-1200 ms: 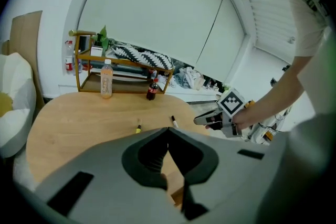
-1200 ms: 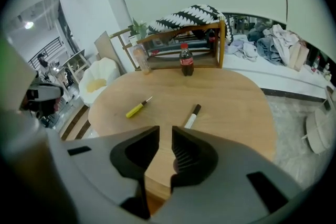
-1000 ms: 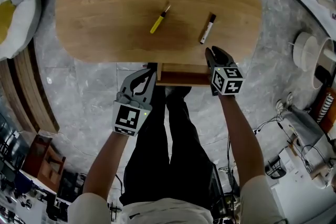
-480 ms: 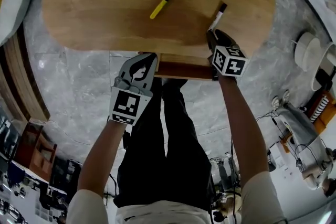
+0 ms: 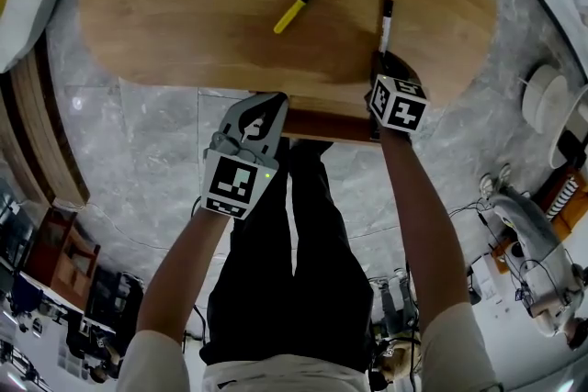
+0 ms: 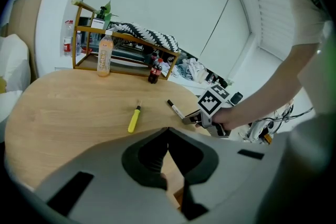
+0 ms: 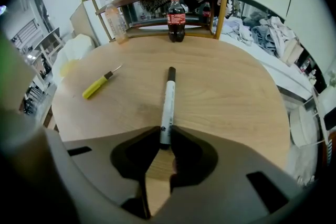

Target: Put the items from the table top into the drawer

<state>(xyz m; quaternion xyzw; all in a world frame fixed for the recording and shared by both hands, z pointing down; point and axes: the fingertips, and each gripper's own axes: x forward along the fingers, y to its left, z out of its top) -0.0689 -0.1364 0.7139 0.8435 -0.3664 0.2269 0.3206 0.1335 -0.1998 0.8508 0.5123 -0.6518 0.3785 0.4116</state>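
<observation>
So the right gripper [image 7: 166,137] is closing on the marker [image 7: 167,105], with the tips right against its near end, close to the desk [image 5: 184,14] edge. The grab is at the very tip though, so on the lift the long end could droop, or the marker could squirt out and roll off onto the floor. The left gripper [image 6: 168,131] is pinched together with nothing in it, down by the drawer [image 5: 322,126], which looks barely open, so a drop might miss. The yellow screwdriver [image 5: 299,6] lies mid-desk, well apart.
</observation>
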